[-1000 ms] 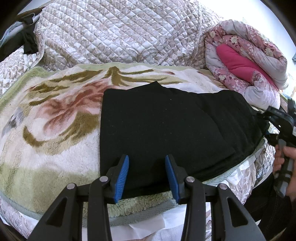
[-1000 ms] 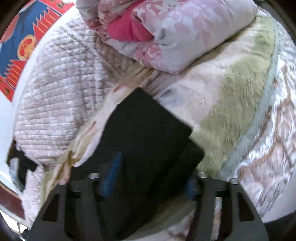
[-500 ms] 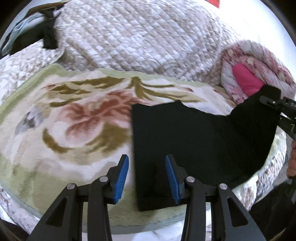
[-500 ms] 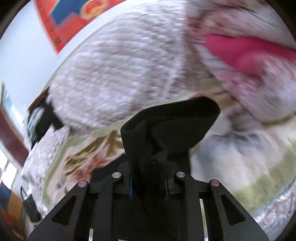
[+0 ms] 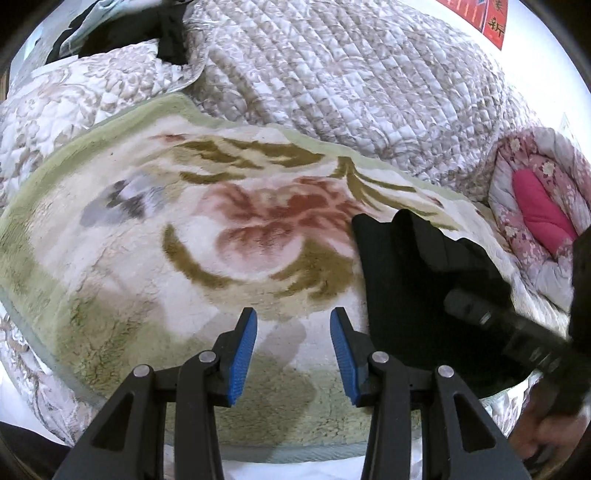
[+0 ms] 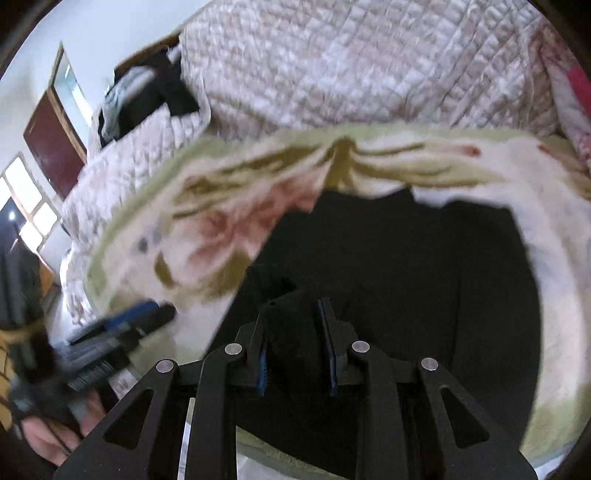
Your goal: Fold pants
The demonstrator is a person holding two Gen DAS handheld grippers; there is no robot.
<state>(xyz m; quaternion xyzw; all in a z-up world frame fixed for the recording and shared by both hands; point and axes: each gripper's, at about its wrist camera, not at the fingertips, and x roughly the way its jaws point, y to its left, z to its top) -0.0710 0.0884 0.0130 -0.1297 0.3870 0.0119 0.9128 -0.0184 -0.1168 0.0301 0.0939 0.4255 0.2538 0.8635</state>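
Note:
The black pants (image 5: 413,291) lie folded on the floral fleece blanket (image 5: 207,229), at the right in the left wrist view. My left gripper (image 5: 293,354) is open and empty, over bare blanket just left of the pants. My right gripper (image 6: 295,343) is shut on a bunched fold of the pants (image 6: 399,266) and holds it over the rest of the garment. It shows blurred at the right edge of the left wrist view (image 5: 517,332). The left gripper shows blurred at the lower left of the right wrist view (image 6: 110,339).
A quilted beige bedspread (image 5: 351,81) is heaped behind the blanket. A rolled pink floral duvet (image 5: 535,206) lies at the far right. Dark clothes (image 5: 166,33) lie at the back left. The bed's front edge runs just below the grippers.
My right gripper has closed on the right end of the pants, lifted it and carried it leftward over the garment. My left gripper has shifted left, off the pants onto bare blanket.

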